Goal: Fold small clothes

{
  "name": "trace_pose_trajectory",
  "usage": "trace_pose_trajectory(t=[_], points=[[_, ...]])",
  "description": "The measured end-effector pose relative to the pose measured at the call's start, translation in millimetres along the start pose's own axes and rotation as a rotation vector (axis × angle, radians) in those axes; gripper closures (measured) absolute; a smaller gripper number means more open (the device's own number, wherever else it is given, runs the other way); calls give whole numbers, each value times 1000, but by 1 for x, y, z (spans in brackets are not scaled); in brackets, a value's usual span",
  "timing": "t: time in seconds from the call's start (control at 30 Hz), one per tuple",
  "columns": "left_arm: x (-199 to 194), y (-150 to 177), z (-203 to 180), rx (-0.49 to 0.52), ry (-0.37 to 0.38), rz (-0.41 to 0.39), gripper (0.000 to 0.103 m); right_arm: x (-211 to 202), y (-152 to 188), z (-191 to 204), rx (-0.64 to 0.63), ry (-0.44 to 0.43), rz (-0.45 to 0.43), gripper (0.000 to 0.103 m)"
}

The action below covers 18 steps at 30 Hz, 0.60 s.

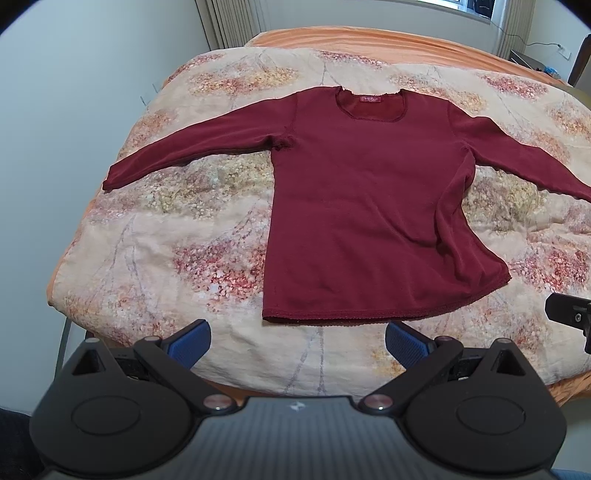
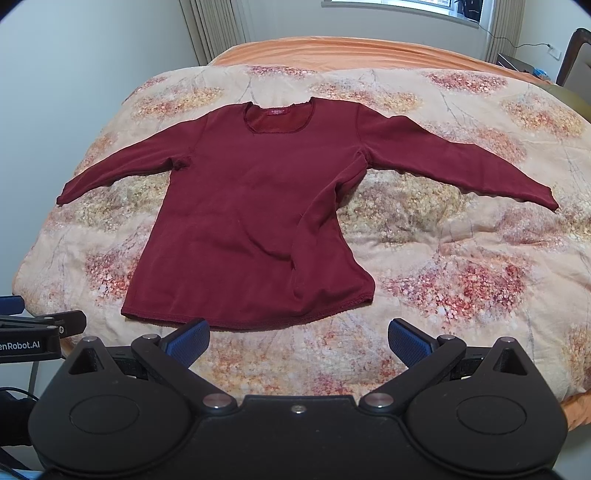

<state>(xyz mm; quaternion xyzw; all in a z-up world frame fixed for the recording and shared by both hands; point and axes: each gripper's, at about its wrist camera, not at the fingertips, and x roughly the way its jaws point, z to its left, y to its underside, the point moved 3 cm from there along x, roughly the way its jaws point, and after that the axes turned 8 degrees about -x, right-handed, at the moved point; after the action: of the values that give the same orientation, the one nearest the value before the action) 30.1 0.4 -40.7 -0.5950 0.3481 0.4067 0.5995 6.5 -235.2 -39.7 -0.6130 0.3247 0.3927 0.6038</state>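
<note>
A dark red long-sleeved top (image 1: 369, 206) lies flat on a floral quilt (image 1: 184, 240), neckline away from me, both sleeves spread out to the sides. It also shows in the right wrist view (image 2: 251, 221). My left gripper (image 1: 297, 341) is open and empty, hovering just short of the top's hem. My right gripper (image 2: 298, 341) is open and empty, near the hem's right corner. Part of the right gripper (image 1: 569, 317) shows at the right edge of the left wrist view. Part of the left gripper (image 2: 37, 332) shows at the left edge of the right wrist view.
The quilt covers a bed with an orange sheet (image 1: 369, 40). A white wall (image 1: 74, 110) runs along the bed's left side. Curtains and a window (image 2: 406, 7) are behind the bed. A dark chair (image 2: 576, 55) and a cable stand at the far right.
</note>
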Motion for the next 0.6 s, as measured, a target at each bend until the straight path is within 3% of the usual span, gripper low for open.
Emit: trace_pose_trajectory(t=[0.6], points=[[16, -28, -6, 9, -16, 70, 0, 16, -13, 0, -6, 27, 64, 0]])
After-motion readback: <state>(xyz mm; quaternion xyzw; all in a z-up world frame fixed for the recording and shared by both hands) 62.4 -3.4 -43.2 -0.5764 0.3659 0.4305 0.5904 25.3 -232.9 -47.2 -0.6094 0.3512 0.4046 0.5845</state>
